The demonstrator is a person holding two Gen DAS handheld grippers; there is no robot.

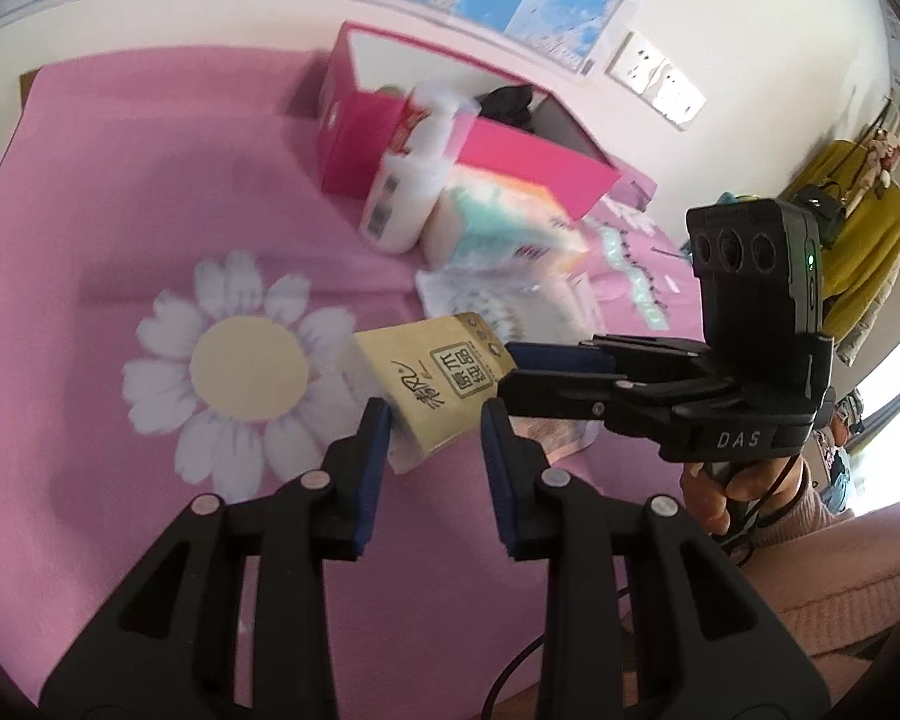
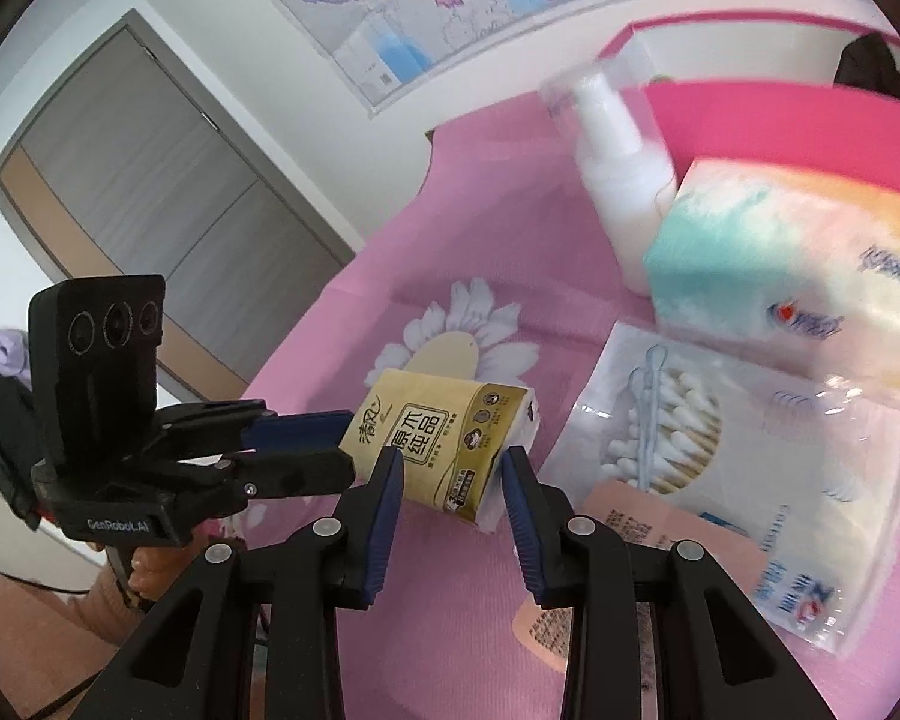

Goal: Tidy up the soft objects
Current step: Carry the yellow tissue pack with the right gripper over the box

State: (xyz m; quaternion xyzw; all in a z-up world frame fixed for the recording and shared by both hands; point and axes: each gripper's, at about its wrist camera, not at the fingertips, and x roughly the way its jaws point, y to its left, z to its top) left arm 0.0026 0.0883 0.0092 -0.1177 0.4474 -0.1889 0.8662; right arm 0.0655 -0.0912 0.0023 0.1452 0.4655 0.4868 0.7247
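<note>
Both our left gripper [image 1: 432, 438] and right gripper [image 2: 453, 483] hold jaws open, empty, flanking the tissue pack [image 2: 444, 450]; colliding at its 9 o'clock end risks knocking it away.

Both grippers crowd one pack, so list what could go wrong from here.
The left gripper and right gripper, both open, converge on one yellow tissue pack; fingers could collide. The pack sits tilted, so a pinch may slip. Carrying it to the pink box could topple the white bottle in front.

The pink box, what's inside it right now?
Inside the pink box, something black shows near the back, with a hint of green at the left. The front wall and white bottle hide everything lower down.
</note>
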